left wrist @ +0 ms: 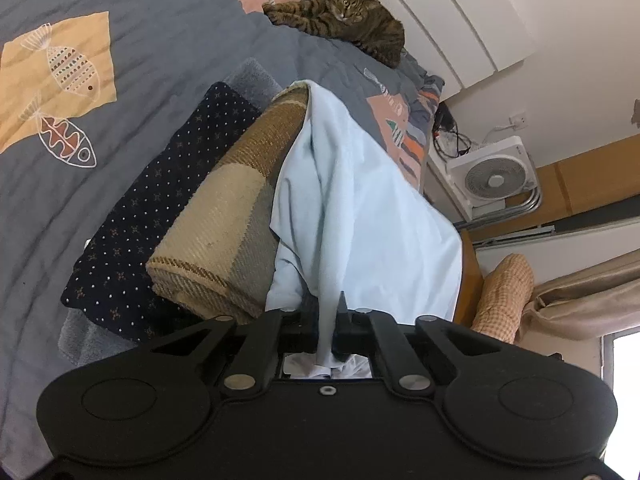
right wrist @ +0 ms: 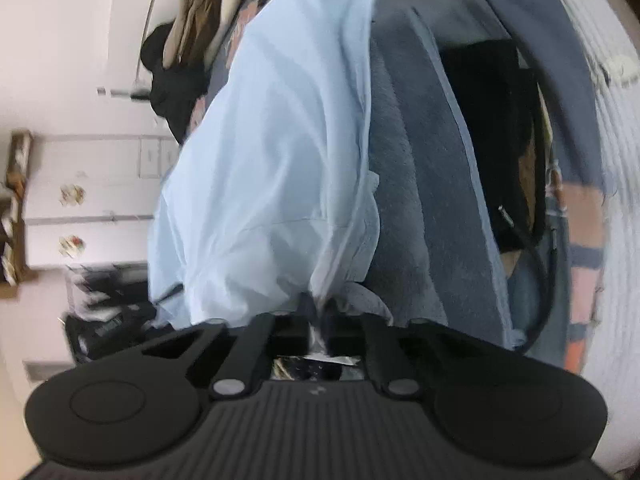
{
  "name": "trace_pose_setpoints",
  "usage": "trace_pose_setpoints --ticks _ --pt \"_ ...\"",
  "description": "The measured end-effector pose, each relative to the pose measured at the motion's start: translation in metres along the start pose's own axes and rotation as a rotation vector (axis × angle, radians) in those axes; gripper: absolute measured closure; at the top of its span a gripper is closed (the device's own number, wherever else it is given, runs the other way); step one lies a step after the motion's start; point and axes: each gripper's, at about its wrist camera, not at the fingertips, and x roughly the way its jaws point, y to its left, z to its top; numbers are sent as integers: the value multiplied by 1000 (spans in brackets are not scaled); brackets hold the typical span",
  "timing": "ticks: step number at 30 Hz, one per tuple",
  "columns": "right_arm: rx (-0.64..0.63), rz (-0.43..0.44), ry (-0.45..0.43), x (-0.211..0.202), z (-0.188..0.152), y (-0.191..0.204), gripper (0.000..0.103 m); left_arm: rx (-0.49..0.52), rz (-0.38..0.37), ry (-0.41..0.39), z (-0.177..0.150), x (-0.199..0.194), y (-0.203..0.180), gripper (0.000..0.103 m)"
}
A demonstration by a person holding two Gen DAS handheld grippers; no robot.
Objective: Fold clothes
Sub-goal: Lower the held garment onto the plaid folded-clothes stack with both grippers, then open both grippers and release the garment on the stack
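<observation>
My left tool (left wrist: 326,320) and right tool (right wrist: 318,322) each clench one light blue garment (left wrist: 360,208), its length stretching away from me above the bed (left wrist: 160,60), beside three folded items.

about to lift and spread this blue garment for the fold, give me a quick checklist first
1. Left gripper shut on the light blue garment: ok.
2. Right gripper shut on the same garment: ok.
3. Which corners or edges are held: cannot tell.
4. Garment free of the folded plaid piece beside it: not ok, it drapes against it.
5. Cat clear of the garment: ok, lying apart near the headboard.
6. Open bedspread to lay it on: ok.
</observation>
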Motion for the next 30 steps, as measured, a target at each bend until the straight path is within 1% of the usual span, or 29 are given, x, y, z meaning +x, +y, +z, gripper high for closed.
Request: trace_pose_setpoints --ticks 3,8,10,12,14,16,18,21,22,23,24,25,26,28,29,30 --pt "0 30 -7 -10 -4 11 102 13 -22 -13 0 -16 -4 99" --pt "17 117 27 -29 -13 30 102 66 -29 -11 -1 -45 -12 100" --pt "27 146 42 -36 -16 31 102 76 -28 -8 -1 -55 -12 100" --pt "33 153 48 -42 -18 27 102 72 -25 -8 -3 -59 -8 100" --pt "19 115 56 -45 -18 19 102 63 -5 4 -6 -57 0 100" --pt "-26 29 83 -42 -17 10 102 49 22 30 -9 -47 10 100" --pt "-45 -61 123 -32 -18 -7 102 26 53 59 -12 -35 20 99" --pt "-41 -116 151 -21 -23 -28 101 5 93 62 -15 -28 26 97" --pt "-45 -132 147 -21 -23 -26 99 12 92 56 -16 -33 24 93" --pt "-51 -148 141 -22 -22 -22 99 20 91 51 -16 -38 22 85" --pt "-67 -143 128 -27 -21 -18 98 29 100 47 -16 -44 20 76" --pt "-94 -146 123 -33 -21 -12 98 42 124 47 -17 -51 19 65" --pt "-124 -171 131 -38 -22 -7 97 53 146 47 -19 -59 19 61" --pt "-152 -223 132 -49 -18 1 96 68 193 38 -20 -76 18 61" --pt "-164 -249 132 -54 -16 5 96 69 204 14 -20 -85 16 62" --pt "-181 -256 109 -60 -14 11 96 62 192 -28 -19 -95 13 62"
